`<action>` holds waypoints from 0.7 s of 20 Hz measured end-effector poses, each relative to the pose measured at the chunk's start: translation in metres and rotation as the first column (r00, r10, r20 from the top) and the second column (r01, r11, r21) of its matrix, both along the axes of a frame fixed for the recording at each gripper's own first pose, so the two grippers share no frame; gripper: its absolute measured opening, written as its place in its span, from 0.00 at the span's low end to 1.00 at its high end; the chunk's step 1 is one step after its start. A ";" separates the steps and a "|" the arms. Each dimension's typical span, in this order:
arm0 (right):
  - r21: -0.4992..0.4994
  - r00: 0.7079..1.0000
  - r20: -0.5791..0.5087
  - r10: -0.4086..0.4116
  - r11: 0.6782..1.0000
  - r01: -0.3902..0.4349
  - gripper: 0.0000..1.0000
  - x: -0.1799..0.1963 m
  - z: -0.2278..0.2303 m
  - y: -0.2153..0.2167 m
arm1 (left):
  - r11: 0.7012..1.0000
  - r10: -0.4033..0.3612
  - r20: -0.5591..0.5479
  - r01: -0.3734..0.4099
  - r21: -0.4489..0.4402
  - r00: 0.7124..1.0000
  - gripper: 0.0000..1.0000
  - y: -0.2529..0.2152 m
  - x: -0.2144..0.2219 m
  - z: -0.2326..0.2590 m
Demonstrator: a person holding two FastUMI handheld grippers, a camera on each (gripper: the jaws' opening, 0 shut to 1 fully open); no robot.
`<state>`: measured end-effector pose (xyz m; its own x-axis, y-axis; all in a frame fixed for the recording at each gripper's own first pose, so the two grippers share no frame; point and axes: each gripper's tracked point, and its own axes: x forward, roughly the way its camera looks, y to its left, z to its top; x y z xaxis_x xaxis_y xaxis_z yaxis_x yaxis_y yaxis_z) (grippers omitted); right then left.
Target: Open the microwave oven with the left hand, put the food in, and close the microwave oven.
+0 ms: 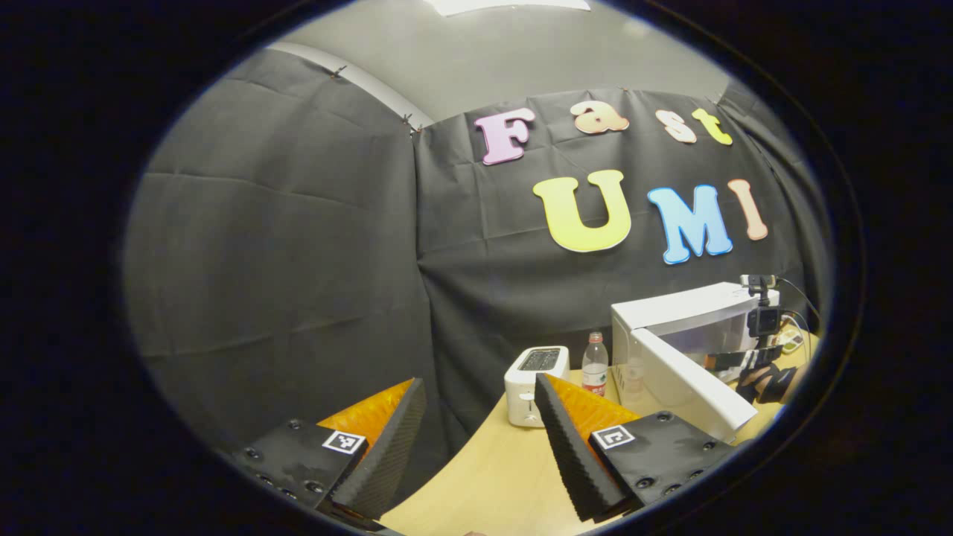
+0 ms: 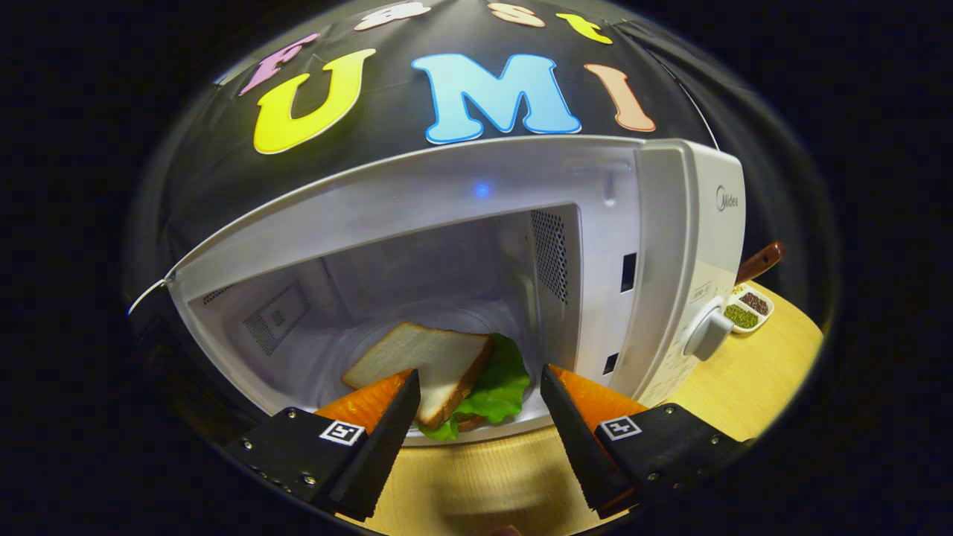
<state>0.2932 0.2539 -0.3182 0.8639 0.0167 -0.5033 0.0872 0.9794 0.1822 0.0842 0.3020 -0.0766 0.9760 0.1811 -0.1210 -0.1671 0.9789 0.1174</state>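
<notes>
Inside the microwave oven (image 2: 476, 246), on its floor near the front lip, lies the sandwich (image 2: 439, 372): white bread on top, green lettuce spilling out to the right. Cavity otherwise bare as far as seen.

Right gripper (image 2: 476, 417) sits just outside the opening, above the tabletop (image 2: 744, 387). Jaws spread apart, nothing between them; the sandwich shows through the gap but neither finger touches it. Judgement: food delivered and let go.

Door (image 1: 689, 383) stands swung open, seen from the left gripper view as a white slab angled out from the oven body. The other gripper and the hand holding it show beyond the door's far edge, at the oven mouth.

Left gripper (image 1: 476, 439) is well apart from the oven, off toward the tabletop's near left edge, pointing at the booth wall. Jaws open, empty.

Also on the tabletop: white toaster (image 1: 534, 383) and a plastic bottle (image 1: 594, 365) just beside it, between left gripper and oven. Right of the oven, a small divided dish (image 2: 748, 307) of seasonings and a brown handle behind it.

Progress: opening done, loading appears done. Left: close the door. That likely calls for the right gripper to clear the opening first.
</notes>
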 end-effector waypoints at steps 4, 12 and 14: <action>-0.050 0.991 0.100 0.089 0.995 -0.084 0.99 -0.033 0.050 -0.003 | 0.999 -0.017 -0.023 0.016 -0.039 1.000 0.95 -0.014 -0.003 -0.027; -0.051 0.949 0.264 0.173 0.985 -0.165 0.99 -0.091 0.145 -0.029 | 0.992 -0.082 -0.121 0.069 -0.105 0.989 0.89 -0.057 -0.024 -0.090; -0.067 0.940 0.284 0.188 0.982 -0.177 0.99 -0.104 0.158 -0.041 | 0.989 -0.086 -0.150 0.067 -0.131 0.985 0.79 -0.068 -0.030 -0.107</action>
